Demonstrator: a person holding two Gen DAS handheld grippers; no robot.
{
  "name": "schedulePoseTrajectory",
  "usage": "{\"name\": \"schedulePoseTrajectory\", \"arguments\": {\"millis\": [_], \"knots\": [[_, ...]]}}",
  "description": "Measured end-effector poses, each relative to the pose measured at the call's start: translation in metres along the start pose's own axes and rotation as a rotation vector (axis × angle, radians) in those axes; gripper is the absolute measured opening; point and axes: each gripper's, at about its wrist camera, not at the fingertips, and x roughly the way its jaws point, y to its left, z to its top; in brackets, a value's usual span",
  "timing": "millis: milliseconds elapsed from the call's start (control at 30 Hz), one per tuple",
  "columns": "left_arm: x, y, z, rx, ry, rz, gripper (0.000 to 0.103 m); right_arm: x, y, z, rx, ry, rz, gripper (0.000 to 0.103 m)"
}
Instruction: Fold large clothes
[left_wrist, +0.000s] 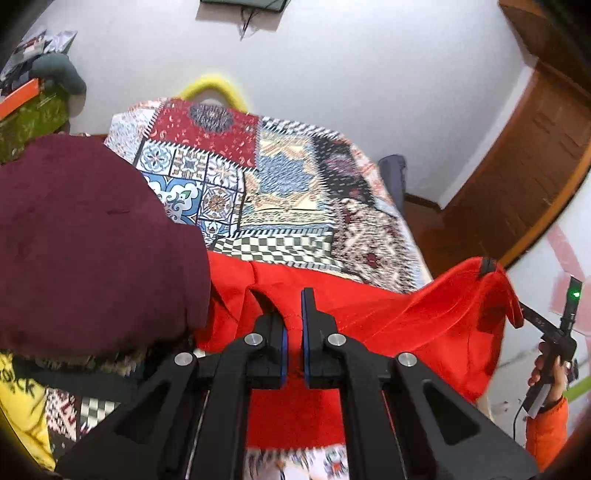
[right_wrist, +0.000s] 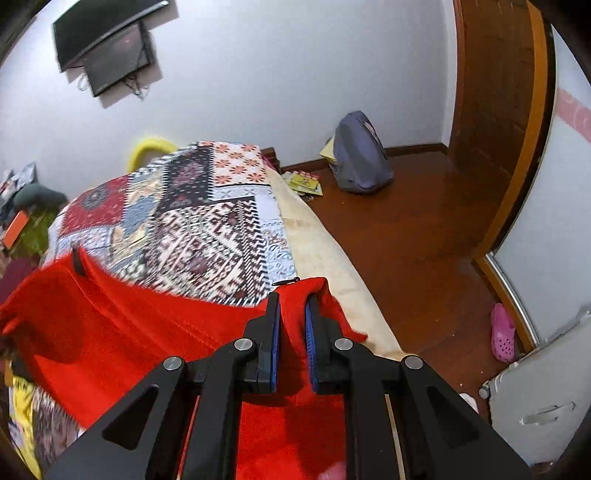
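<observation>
Bright red garment (right_wrist: 122, 332) — plain, fleecy-looking, with faint stitched seams — stretched low in both frames over the near end of a bed (right_wrist: 325, 243) under a patchwork cover (left_wrist: 258, 177). Right gripper (right_wrist: 291, 325) at lower centre of its view, jaws narrow and pinching a bunched red corner beside a small dark zip pull. Left gripper (left_wrist: 293, 321) at lower centre of its view, jaws nearly closed on a red fold. Far corner lifted at right of the left view. Maroon cushion (left_wrist: 85, 240) at left, touching the red cloth's edge.
</observation>
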Motion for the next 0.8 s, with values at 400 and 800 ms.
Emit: {"name": "schedulePoseTrajectory", "arguments": {"millis": [400, 800], "knots": [[0.090, 0.007, 0.009, 0.034, 0.177, 0.094, 0.015, 0.053, 0.000, 0.008, 0.020, 0.085, -0.063, 0.023], [0.024, -0.018, 0.021, 0.102, 0.041, 0.080, 0.061, -0.010, 0.031, 0.012, -0.081, 0.007, 0.036, 0.043]]}}
